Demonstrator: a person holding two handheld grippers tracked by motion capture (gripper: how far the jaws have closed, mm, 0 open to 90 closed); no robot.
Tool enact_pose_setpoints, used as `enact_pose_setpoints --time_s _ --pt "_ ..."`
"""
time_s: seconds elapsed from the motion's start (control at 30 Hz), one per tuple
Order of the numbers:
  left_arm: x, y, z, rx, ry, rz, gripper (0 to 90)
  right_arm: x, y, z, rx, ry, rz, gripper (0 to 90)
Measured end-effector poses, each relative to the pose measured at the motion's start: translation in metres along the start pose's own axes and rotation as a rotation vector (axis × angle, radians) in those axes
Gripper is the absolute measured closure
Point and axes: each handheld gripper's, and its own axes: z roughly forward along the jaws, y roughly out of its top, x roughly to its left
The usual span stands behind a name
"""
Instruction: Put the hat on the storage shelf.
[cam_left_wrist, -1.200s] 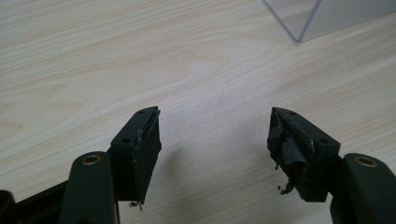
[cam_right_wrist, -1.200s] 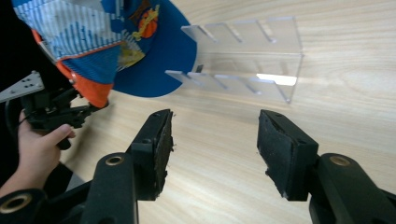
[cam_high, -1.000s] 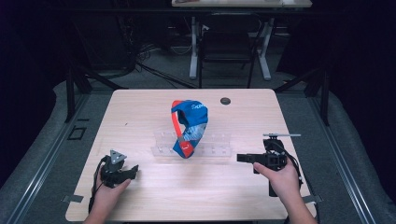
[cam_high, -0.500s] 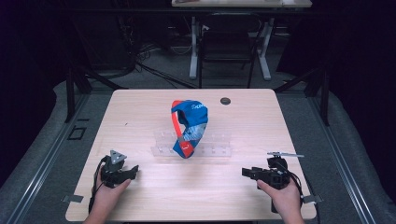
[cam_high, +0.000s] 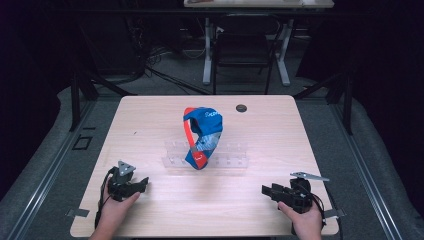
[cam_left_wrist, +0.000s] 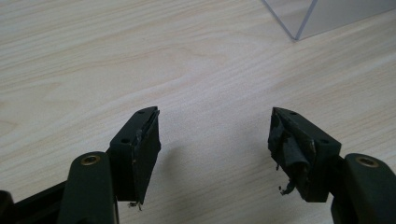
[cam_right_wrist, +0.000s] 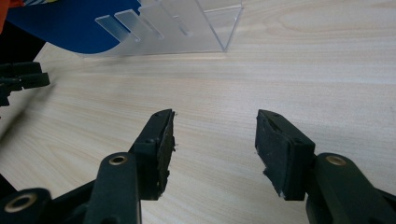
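A blue, red and white bag (cam_high: 202, 135) stands upright in a clear acrylic slotted rack (cam_high: 227, 156) at the middle of the wooden table (cam_high: 150, 120). My left gripper (cam_high: 142, 182) rests low near the front left, open, with nothing between its jaws (cam_left_wrist: 215, 140). My right gripper (cam_high: 266, 190) sits near the front right edge, open and empty (cam_right_wrist: 214, 135). In the right gripper view the rack (cam_right_wrist: 187, 25) and the bag's blue side (cam_right_wrist: 65, 28) lie ahead, and the left gripper (cam_right_wrist: 21, 79) shows at the far left. A rack corner (cam_left_wrist: 322, 16) shows in the left gripper view.
A small dark round disc (cam_high: 241, 107) lies on the table toward the back right. Beyond the table stand a chair (cam_high: 242, 52) and a desk's legs (cam_high: 285, 50) on a dark floor. Bare wood lies between both grippers and the rack.
My right gripper has pulled back from beside the rack toward the front right edge of the table and dropped lower. The left gripper and the bag have stayed put.
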Motion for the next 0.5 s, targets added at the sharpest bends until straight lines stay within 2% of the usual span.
enact_pose_setpoints --time_s 0.1,0.13,0.27,0.43,0.5 --pt "0.000 0.000 0.000 -0.001 -0.002 -0.001 34.1 -0.002 -0.003 0.002 -0.009 -0.001 0.006 47.4" --pt "-0.001 0.000 0.000 0.001 -0.004 0.003 34.1 -0.004 -0.004 0.003 -0.011 -0.010 -0.005 47.4" --pt "-0.001 0.000 0.000 0.003 -0.006 0.003 34.1 -0.008 -0.006 0.007 -0.012 0.004 0.033 47.4" --pt "-0.002 0.000 0.000 0.004 -0.009 0.002 34.2 -0.007 -0.007 0.012 -0.001 -0.005 0.025 47.3" --pt "-0.002 0.000 0.001 0.008 -0.009 0.008 34.2 -0.006 -0.008 0.014 -0.002 -0.001 0.001 46.9"
